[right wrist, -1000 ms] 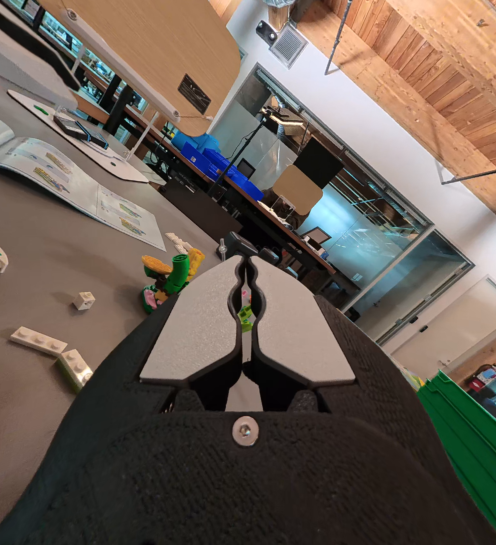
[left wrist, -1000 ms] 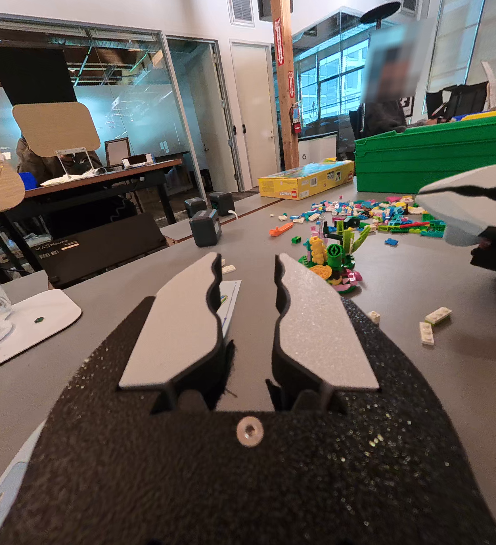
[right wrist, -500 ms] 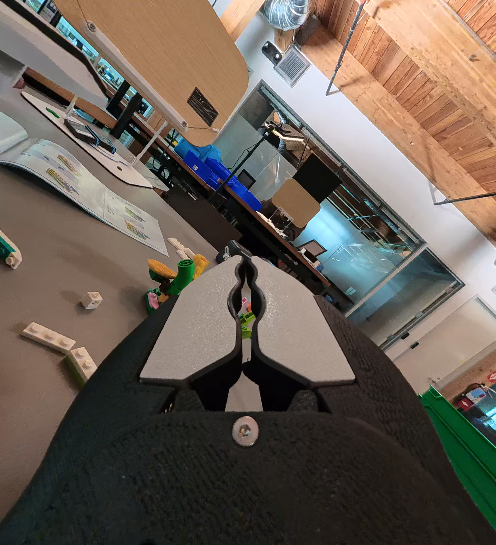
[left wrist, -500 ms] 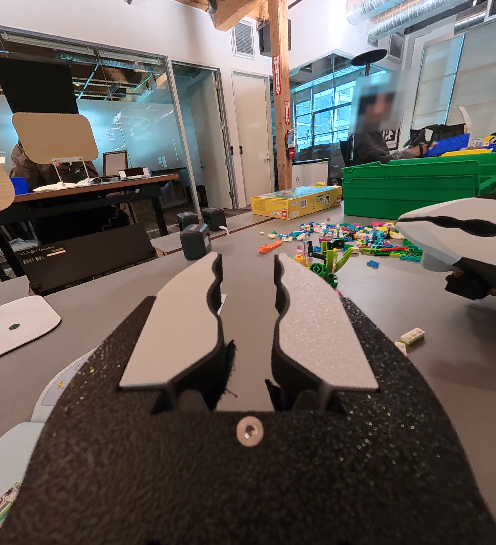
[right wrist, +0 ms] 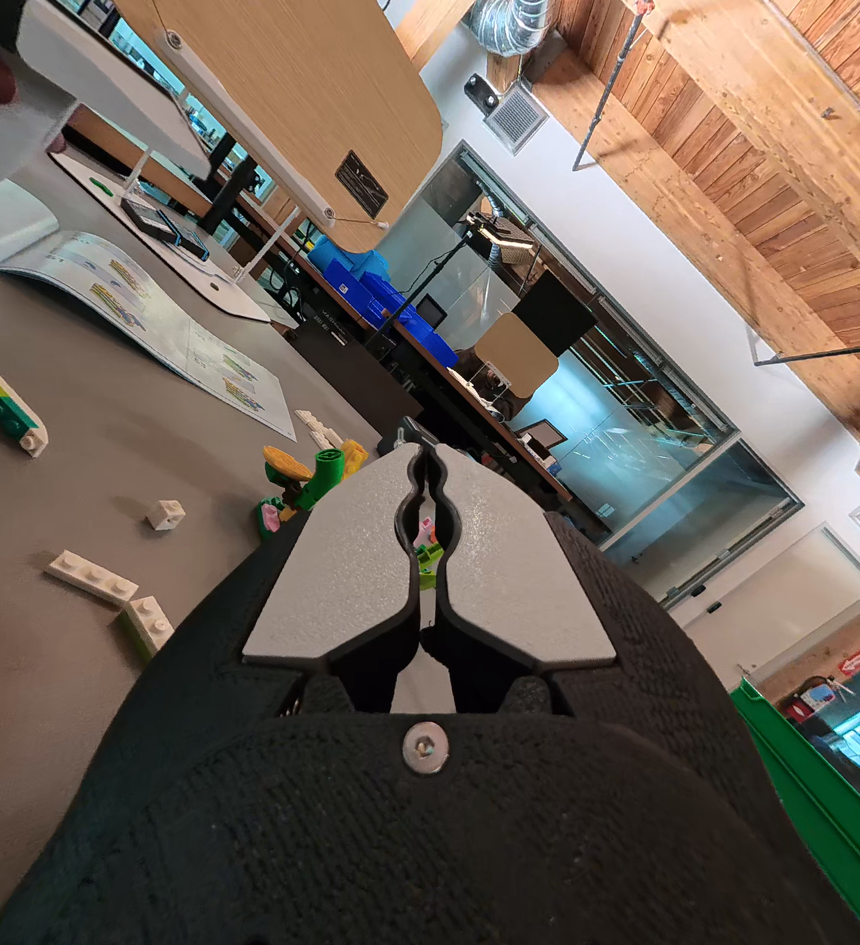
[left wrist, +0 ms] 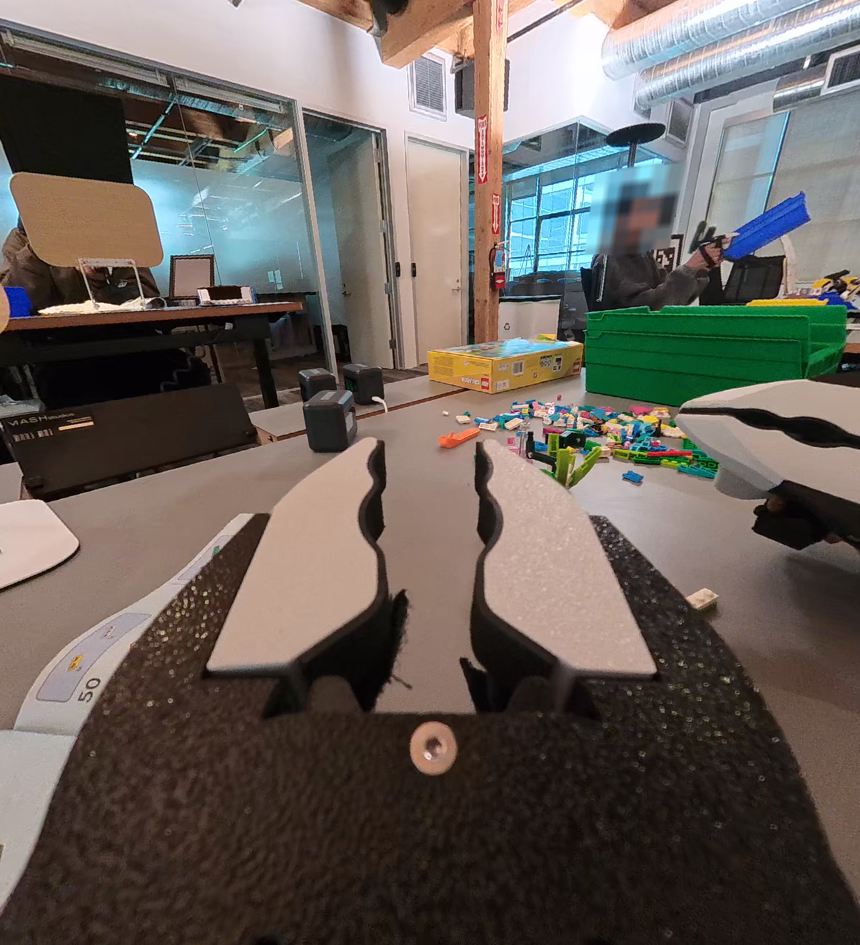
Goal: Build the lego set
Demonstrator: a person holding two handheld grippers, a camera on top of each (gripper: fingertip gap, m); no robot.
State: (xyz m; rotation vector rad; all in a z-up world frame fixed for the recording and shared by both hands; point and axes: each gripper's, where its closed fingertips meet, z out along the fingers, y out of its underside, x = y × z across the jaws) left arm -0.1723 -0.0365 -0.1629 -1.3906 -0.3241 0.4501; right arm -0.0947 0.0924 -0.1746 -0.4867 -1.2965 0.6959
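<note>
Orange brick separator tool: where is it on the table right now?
In the left wrist view the orange separator tool lies on the grey table, just beyond the open left gripper, left of the loose brick pile.

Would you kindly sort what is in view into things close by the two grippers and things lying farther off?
Close by:
- left gripper, open, nothing between its fingers
- right gripper, shut
- small green brick build
- white cube brick
- white plate bricks
- instruction booklet

Farther off:
- loose brick pile
- orange piece
- yellow box
- green bins
</note>
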